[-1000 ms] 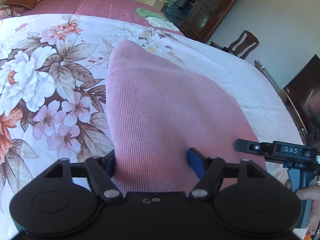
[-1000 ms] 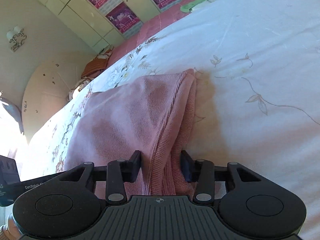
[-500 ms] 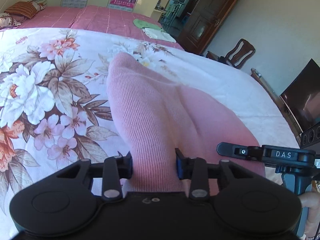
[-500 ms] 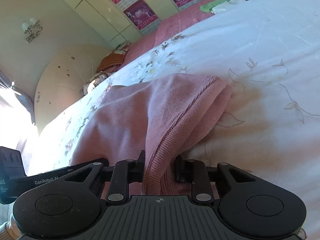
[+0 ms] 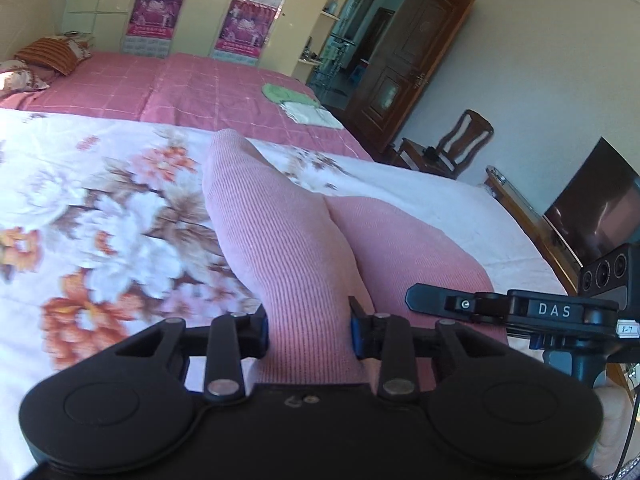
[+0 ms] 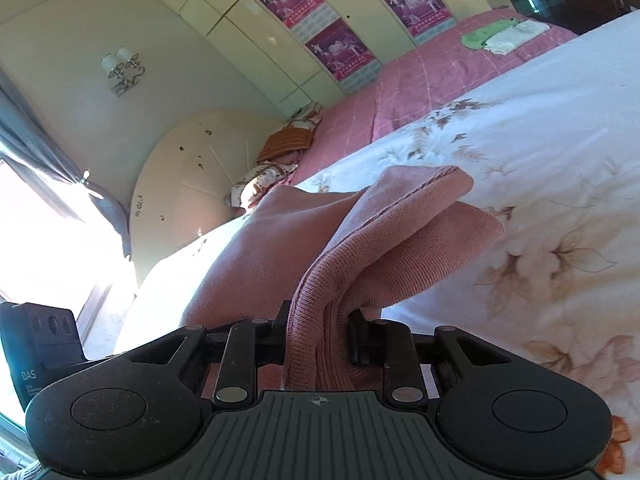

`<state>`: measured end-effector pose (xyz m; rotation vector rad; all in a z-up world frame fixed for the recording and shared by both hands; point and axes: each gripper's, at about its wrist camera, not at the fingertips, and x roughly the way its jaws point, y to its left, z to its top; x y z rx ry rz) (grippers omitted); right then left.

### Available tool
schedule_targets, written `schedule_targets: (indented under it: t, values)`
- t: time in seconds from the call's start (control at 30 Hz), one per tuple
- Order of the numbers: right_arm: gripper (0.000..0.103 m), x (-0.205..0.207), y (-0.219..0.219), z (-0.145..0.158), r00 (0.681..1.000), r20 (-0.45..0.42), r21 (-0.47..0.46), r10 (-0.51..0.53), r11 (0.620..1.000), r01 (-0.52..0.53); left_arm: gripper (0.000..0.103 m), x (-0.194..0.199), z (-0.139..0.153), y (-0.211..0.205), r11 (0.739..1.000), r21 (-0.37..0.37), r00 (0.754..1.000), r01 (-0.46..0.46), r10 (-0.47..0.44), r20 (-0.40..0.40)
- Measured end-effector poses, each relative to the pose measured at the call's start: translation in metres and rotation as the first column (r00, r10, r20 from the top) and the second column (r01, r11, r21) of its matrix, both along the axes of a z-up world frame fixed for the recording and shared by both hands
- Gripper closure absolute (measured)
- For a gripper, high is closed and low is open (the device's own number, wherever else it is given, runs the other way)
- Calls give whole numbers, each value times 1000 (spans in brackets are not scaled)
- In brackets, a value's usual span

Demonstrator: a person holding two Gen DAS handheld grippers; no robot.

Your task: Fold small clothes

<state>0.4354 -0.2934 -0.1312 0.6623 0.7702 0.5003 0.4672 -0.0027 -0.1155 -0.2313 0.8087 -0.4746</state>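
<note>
Pink ribbed knit garment (image 5: 288,248) is pinched between the jaws of my left gripper (image 5: 307,330); my right gripper (image 6: 320,334) clamps its bunched hem (image 6: 316,320). Beyond, the cloth rises off the floral bedspread (image 5: 100,216) in a raised fold. Farther back: pink checked quilt (image 5: 200,88), folded green and white cloths (image 5: 304,104), wardrobe posters (image 6: 336,48).
</note>
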Motion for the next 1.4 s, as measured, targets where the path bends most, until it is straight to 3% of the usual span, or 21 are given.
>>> schedule_targets:
  t: [0.23, 0.47, 0.67, 0.77, 0.83, 0.9, 0.93, 1.03, 1.1, 1.23, 1.3, 1.4]
  values:
    - [77, 20, 109, 5, 997, 16, 28, 80, 996, -80, 70, -11, 10, 108, 996, 31, 997, -78, 78, 27]
    - [77, 41, 235, -9, 995, 19, 49, 98, 994, -99, 70, 1, 13, 224, 993, 77, 994, -95, 90, 57]
    - [77, 73, 307, -36, 995, 1, 34, 97, 995, -97, 70, 29, -8, 296, 989, 101, 993, -112, 106, 57]
    - [77, 91, 323, -57, 996, -25, -32, 86, 996, -87, 68, 39, -38, 315, 981, 134, 990, -139, 135, 41]
    - [77, 100, 326, -77, 996, -65, -95, 54, 994, -60, 60, 42, -62, 325, 973, 163, 986, -162, 164, 3]
    - [77, 105, 326, -93, 994, -101, -143, 30, 989, -44, 32, 36, -74, 335, 969, 148, 980, -198, 196, 27]
    - [77, 105, 325, -97, 994, -105, -145, 24, 989, -39, 28, 35, -74, 335, 966, 153, 978, -211, 209, 28]
    - [77, 100, 319, -95, 995, -102, -135, 4, 991, -18, 28, 30, -65, 339, 966, 140, 976, -219, 218, 25]
    - [74, 99, 315, -87, 995, -95, -131, -3, 991, -9, 32, 22, -51, 343, 958, 165, 971, -234, 221, 91]
    - [72, 100, 313, -60, 998, -23, -214, -65, 975, 58, 31, 19, -19, 342, 965, 152, 961, -216, 182, 210]
    - [72, 99, 315, -45, 994, 47, -227, -97, 968, 105, 30, 34, -14, 328, 970, 163, 967, -182, 147, 210]
    - [72, 108, 332, -35, 997, 68, -208, -47, 976, 60, 32, 64, -30, 312, 970, 186, 981, -158, 134, 137]
